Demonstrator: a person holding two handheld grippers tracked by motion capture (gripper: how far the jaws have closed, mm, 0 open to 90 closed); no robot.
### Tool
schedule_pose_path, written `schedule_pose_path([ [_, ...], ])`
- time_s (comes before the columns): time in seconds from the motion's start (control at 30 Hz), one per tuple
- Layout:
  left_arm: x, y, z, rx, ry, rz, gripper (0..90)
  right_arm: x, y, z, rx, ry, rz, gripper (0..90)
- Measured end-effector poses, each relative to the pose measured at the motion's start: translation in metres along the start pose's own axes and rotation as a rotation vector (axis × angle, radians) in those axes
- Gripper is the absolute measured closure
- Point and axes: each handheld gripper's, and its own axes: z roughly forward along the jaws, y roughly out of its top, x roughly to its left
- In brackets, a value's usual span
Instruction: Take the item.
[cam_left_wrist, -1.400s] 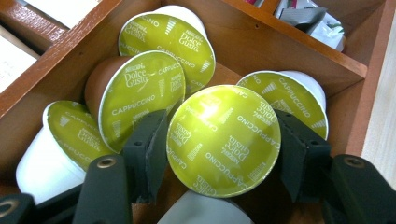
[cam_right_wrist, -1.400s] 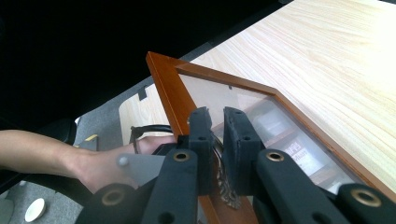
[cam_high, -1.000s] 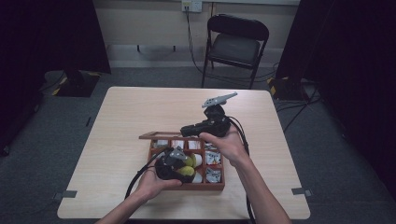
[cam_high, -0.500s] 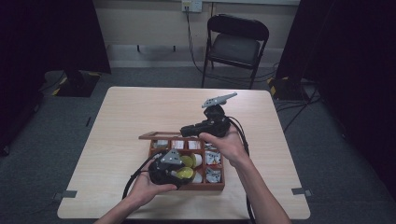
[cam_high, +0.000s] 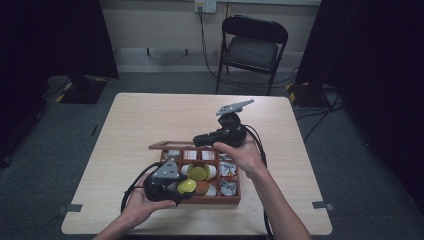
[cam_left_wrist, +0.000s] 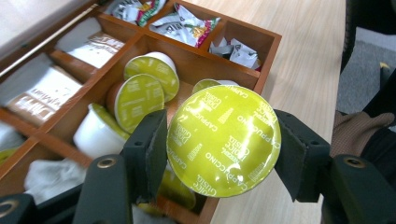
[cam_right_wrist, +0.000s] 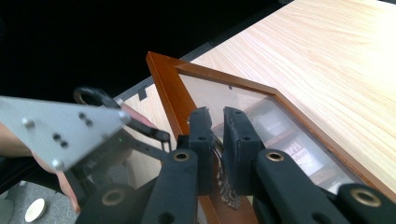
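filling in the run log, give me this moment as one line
left gripper: shut on green capsule, above wooden box | right gripper: shut on glass lid, held open

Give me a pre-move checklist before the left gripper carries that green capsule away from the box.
1. Capsule gripped: ok. The left gripper has a jaw pressed on each side of its rim.
2. Capsule free of the wooden box: ok. It sits raised above the compartments and the other capsules.
3. Lid held open: ok. The right gripper is shut on its front edge, at the metal clasp.
4. Foil top intact: ok. No dent or tear shows.
5. Path over the table: ok. Bare wood lies on the left of the box.
6. Grip firmness: cannot tell.
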Motion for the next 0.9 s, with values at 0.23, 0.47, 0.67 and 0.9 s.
schedule_pose_path([
  [0.23, 0.009, -0.012, -0.025, -0.021, 0.022, -0.029, 40.2, 0.0, 0.0, 0.0, -0.001, 0.0, -0.001, 82.3],
  [0.47, 0.021, -0.024, -0.044, -0.075, 0.054, -0.078, 40.2, 0.0, 0.0, 0.0, 0.0, -0.002, -0.001, 82.3],
  [0.67, 0.033, -0.031, -0.056, -0.099, 0.082, -0.118, 40.2, 0.0, 0.0, 0.0, 0.0, -0.001, -0.002, 82.3],
  [0.9, 0.049, -0.04, -0.071, -0.116, 0.132, -0.157, 40.2, 0.001, -0.001, 0.0, 0.0, -0.002, -0.002, 82.3],
])
